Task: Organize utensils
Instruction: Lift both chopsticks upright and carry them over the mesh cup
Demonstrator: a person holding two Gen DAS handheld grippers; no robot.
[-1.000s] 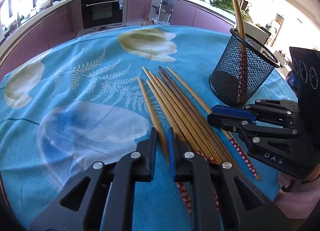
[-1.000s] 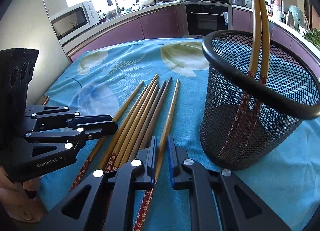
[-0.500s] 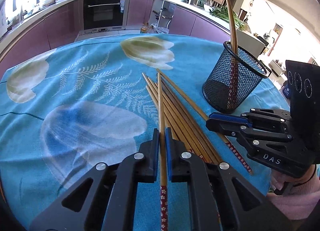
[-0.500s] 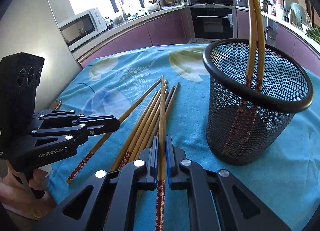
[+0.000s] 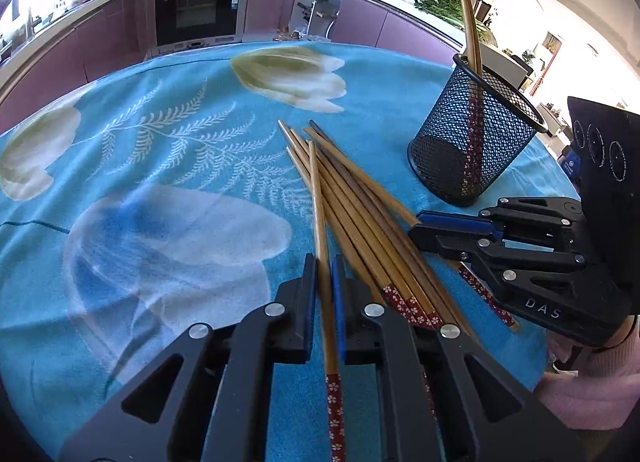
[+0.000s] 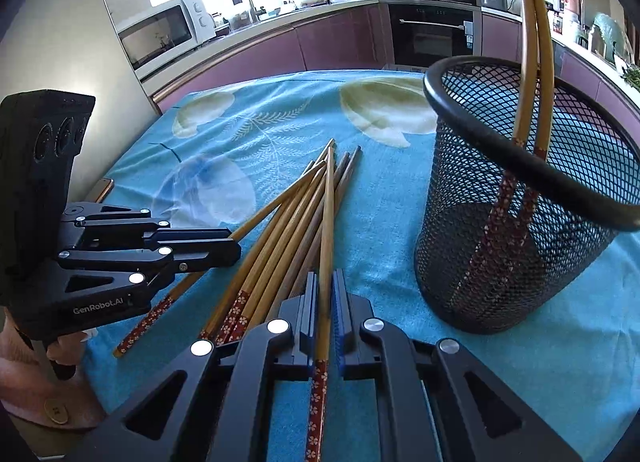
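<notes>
My left gripper (image 5: 324, 262) is shut on a bamboo chopstick (image 5: 318, 202) with a red flowered end, its tip resting over the pile of chopsticks (image 5: 360, 214) on the cloth. My right gripper (image 6: 325, 278) is shut on another such chopstick (image 6: 329, 202) that crosses the same pile (image 6: 280, 238). A black mesh holder (image 6: 500, 262) stands upright just right of the pile, with two chopsticks (image 6: 532, 42) leaning inside it. Each gripper shows in the other's view: the right one (image 5: 416, 228) beside the holder (image 5: 468, 150), the left one (image 6: 236, 248) at the pile's left.
A turquoise flowered cloth (image 5: 160, 182) covers the round table, whose edge runs close behind the holder. Purple kitchen cabinets, an oven (image 5: 196, 14) and a microwave (image 6: 160, 34) stand beyond. A pink sleeve (image 5: 580, 382) and a hand (image 6: 24, 374) hold the grippers.
Both grippers closed, each on one chopstick, and drew back a little from the pile. The two held chopsticks now lie angled across the others.
</notes>
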